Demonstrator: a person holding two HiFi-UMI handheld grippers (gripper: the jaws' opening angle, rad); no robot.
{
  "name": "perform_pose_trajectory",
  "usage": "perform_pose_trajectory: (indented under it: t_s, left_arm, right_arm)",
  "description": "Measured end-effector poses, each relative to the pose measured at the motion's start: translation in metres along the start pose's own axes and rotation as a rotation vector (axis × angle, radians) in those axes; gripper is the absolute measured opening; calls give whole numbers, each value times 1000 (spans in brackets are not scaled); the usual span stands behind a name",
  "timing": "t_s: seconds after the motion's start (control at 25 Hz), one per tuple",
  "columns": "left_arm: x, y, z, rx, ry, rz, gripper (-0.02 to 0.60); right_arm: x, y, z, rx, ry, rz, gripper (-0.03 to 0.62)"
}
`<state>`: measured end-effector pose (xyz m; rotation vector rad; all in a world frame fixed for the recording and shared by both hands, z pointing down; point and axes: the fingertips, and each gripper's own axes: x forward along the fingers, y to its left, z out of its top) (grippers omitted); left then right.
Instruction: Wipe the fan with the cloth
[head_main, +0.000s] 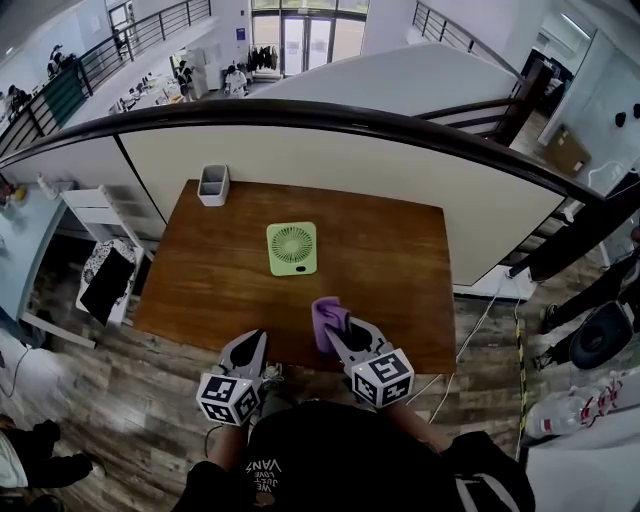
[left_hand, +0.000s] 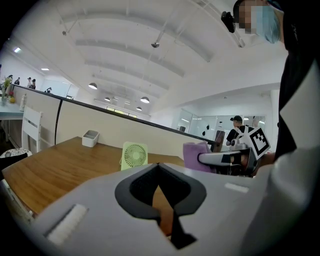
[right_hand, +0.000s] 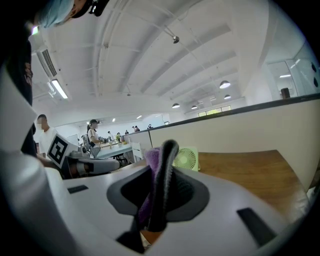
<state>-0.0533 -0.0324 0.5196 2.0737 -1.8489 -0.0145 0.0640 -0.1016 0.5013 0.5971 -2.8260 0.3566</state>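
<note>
"Head view: whereabouts of fan (head_main: 292, 248)?"
"Upright mid-table (head_main: 400, 260), untouched. On near side of fan, well apart: right gripper (head_main: 335, 325) clamped on purple cloth (head_main: 328, 318); left gripper (head_main: 258, 338) beside it, jaws together, empty."
"Step in hand?"
"Probably approach; no wiping yet. Next: carrying cloth forward onto fan's grille."
"Differences between views?"
"From right gripper view: cloth pinched between jaws. From head view only: bare wood separating cloth from fan."

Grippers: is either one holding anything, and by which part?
The right gripper pinches the cloth by one bunched end; the rest pokes past the tips. The left gripper is shut and empty.
</note>
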Motion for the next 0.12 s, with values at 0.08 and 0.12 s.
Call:
perform_pose_trajectory:
  t_s: [0.08,0.12]
  left_arm:
    - [-1,0,1,2,0,0,11]
    - [-1,-1,1,3,0,0,11]
  right_arm:
    - [0,1,1,-1,1,1,92]
    - [0,2,1,-1,1,2,92]
